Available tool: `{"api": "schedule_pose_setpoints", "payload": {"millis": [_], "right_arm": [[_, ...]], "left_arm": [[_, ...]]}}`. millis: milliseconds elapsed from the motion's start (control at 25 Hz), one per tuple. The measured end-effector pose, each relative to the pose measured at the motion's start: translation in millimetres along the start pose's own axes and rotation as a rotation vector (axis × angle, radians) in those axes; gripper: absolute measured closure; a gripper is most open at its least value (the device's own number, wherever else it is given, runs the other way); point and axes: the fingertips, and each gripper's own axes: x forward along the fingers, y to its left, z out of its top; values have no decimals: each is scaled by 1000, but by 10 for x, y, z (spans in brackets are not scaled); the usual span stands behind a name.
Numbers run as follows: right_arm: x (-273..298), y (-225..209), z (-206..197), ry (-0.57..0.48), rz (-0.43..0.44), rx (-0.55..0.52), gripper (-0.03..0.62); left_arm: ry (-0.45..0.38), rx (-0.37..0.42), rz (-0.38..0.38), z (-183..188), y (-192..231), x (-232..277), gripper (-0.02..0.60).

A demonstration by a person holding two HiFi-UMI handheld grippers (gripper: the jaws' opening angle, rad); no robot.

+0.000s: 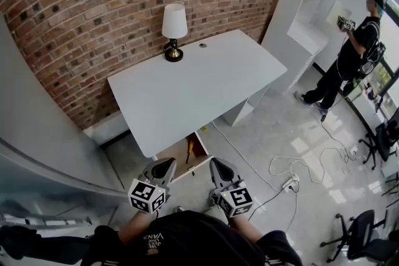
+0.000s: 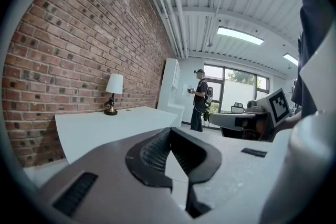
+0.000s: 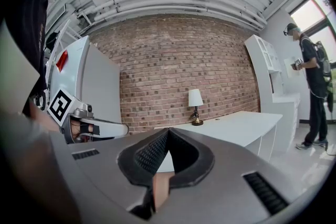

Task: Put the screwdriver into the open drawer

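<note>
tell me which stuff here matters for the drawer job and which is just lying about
Job:
open drawer
thin dark item in it, possibly the screwdriver
left gripper and right gripper, both shut and empty

Lying about:
lamp
white desk
power strip
office chair

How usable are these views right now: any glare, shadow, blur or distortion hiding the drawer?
Head view: sharp and evenly lit, but the fisheye bows the brick wall, and the drawer sits in the desk's shadow. Left gripper view: black vignette, window blown out, near jaws soft. Right gripper view: same vignette and bowing, lamp clear, drawer not shown.
</note>
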Motion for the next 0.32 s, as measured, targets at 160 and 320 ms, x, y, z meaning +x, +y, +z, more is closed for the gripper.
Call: {"api": "schedule_pose_setpoints", "payload": {"millis": [160,320], "right_arm": [[11,-29,-12,3,-3,0,599],[46,-49,-5,2,-5,4,599]], "left_arm": [[1,-3,0,-11,6,31,574],[3,-10,4,-16,45,59,574]]}}
